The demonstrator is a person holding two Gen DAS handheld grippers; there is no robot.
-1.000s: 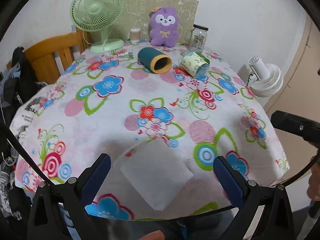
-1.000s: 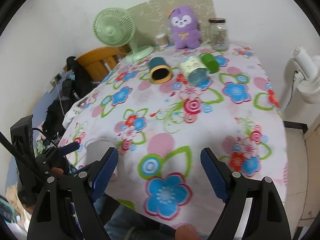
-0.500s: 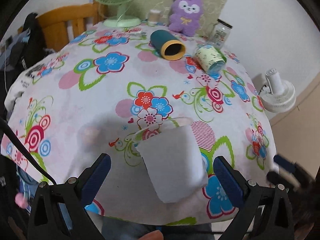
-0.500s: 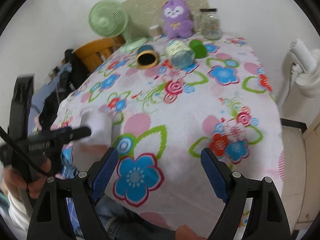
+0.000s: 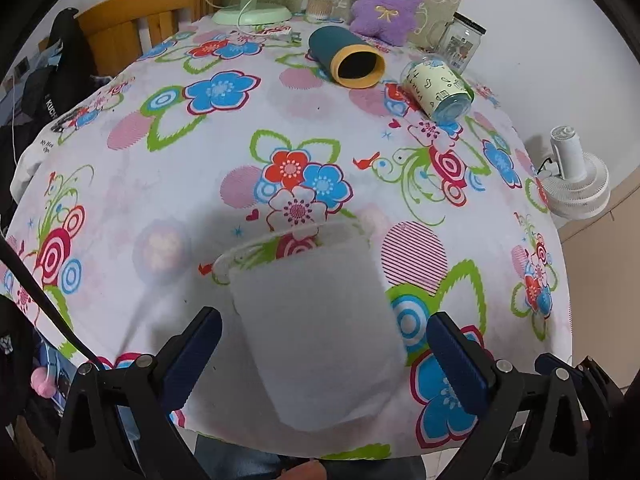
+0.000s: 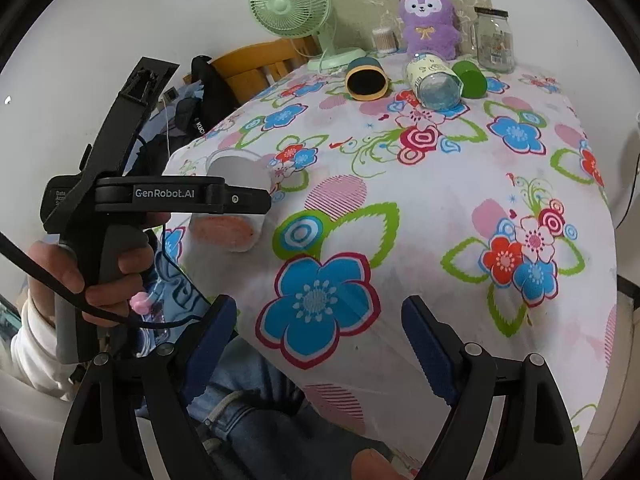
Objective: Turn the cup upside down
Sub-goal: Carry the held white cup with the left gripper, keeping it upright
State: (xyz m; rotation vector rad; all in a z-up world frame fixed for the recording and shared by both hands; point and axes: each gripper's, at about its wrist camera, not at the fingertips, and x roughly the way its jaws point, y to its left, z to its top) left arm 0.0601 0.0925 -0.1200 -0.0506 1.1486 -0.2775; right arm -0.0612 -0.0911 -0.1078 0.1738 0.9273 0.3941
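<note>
Left tool (image 5: 322,338) spread wide around my frosted cup (image 5: 316,320), pads not touching.

Right tool (image 6: 316,344) hangs open, idle. Cup sits at the counter (image 5: 400,168) near edge; it looks light, thin, squashy plastic, so I'd pinch mid-wall gently. Farther back lie two tumblers.

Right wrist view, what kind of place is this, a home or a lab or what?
Most likely a room in a home. A table under a floral tablecloth holds a purple plush toy and a green desk fan, and a wooden chair stands beside it with dark clothing draped nearby.
</note>
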